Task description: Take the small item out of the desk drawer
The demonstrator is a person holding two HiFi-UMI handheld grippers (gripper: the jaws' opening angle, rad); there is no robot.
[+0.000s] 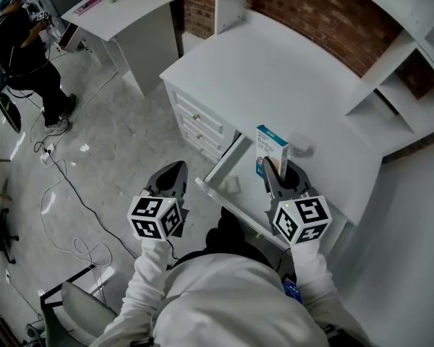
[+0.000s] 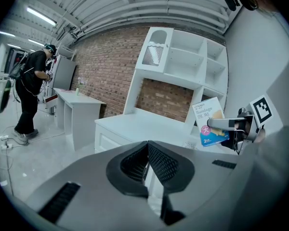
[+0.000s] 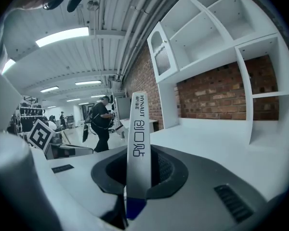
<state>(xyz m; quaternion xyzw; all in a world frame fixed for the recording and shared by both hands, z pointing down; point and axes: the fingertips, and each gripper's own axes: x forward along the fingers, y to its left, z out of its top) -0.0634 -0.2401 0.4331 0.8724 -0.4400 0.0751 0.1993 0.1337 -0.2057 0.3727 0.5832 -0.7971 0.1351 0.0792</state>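
Two grippers are in view, and only one is loaded. My right gripper is clamped on the lower end of a slim white-and-blue cardboard bandage box. The box stands upright between the pads, with most of its length above them. It is in the air, over the corner where the open white desk drawer meets the white desk top, and touches neither. My left gripper hangs to the left of the drawer, jaws together with nothing between them.

I judge the first risk to be the hold itself. The pads grip only a short stretch near the bottom of a tall, light carton, so a quick swing or tilt could pivot it in the jaws or let it slide out. A dropped box would fall back into the drawer or past its front onto the grey floor.

Second, thin cardboard may buckle if the jaws press harder, which would loosen the grip.

Third, the box's upper end could clip the white shelf unit on the desk if carried far that way. It could also knock the small pale object lying on the desk top just beside it.

Fourth, the drawer stands pulled out close to my body, so leaning forward could bump it. Something small and pale lies inside; I cannot tell what it is.
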